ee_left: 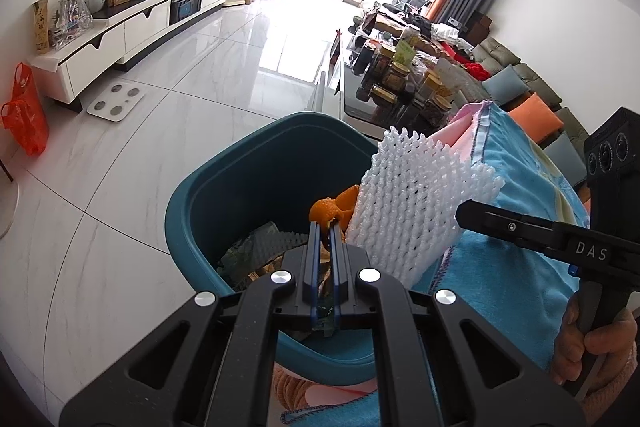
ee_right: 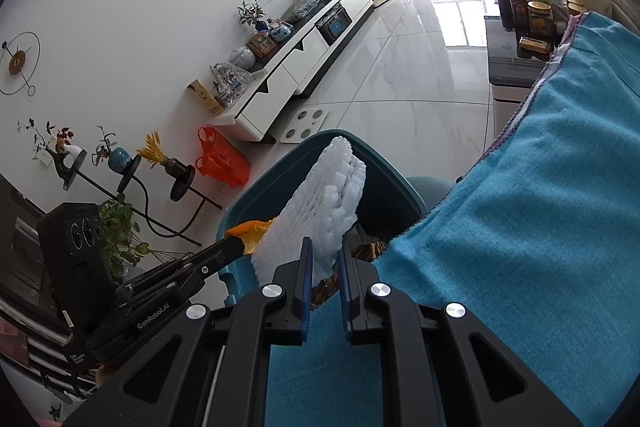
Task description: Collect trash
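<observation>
Floor point(ee_left: 192, 75): white shiny tiles with thin dark lines.
Long cabinet point(ee_left: 132, 27): white with a dark top, by the far wall; jars, a picture frame and a small screen sit on it.
Blue cloth point(ee_right: 540, 187): a big towel covering the surface on the right, next to the bin.
Bin point(ee_left: 224, 179): a teal tub on the floor, just beside the blue cloth; dark crumpled trash lies in its bottom.
Red bag point(ee_left: 24, 111): an orange-red plastic bag on the floor by the end of the cabinet.
Scale point(ee_left: 116, 101): a white square scale on the floor near the cabinet.
Foam net point(ee_left: 408, 195): white bumpy packing foam, held up over the bin's edge, tilted. It touches the orange peel.
Right gripper point(ee_right: 325, 267): its two blue-lined fingers are close together and pinch the bottom end of the foam net.
Left gripper point(ee_left: 325, 231): its fingers are almost together, a thin gap only, and they pinch the orange peel over the open bin.
Orange peel point(ee_left: 332, 209): a small curled piece, sticking up from the left gripper's tips, above the bin and right against the foam net.
</observation>
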{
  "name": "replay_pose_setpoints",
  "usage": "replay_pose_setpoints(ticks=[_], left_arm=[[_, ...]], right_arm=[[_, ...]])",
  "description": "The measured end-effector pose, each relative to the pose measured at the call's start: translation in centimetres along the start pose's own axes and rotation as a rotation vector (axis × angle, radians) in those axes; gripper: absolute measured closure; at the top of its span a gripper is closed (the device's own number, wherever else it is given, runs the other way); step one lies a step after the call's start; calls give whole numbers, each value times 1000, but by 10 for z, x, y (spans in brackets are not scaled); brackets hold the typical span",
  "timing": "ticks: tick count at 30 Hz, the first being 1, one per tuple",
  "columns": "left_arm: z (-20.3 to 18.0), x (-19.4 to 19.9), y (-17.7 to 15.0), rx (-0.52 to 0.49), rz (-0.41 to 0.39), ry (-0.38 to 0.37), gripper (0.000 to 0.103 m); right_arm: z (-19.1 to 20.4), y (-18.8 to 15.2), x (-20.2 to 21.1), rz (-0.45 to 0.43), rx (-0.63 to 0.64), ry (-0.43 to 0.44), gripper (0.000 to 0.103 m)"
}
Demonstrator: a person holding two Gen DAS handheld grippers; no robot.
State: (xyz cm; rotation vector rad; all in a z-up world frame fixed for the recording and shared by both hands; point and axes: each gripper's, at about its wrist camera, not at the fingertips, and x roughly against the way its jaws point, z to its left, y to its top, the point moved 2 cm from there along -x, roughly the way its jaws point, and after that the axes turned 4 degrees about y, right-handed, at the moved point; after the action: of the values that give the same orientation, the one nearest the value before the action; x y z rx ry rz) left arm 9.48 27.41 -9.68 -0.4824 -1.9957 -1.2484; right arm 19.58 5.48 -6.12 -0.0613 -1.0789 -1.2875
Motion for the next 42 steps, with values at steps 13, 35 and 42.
replay_pose_setpoints(ticks=[13,35,42], left_arm=[[-5,-23,-1,-18,22,46,96],[-2,9,-8,-34,-71,13,40],[-19,55,-24,-87,-182,-25,5]], right_arm=[[13,5,-17,45,66,-71,90],[10,-8,29,-70,114,-50,53],[5,-38,86,-200,145,-90,35]])
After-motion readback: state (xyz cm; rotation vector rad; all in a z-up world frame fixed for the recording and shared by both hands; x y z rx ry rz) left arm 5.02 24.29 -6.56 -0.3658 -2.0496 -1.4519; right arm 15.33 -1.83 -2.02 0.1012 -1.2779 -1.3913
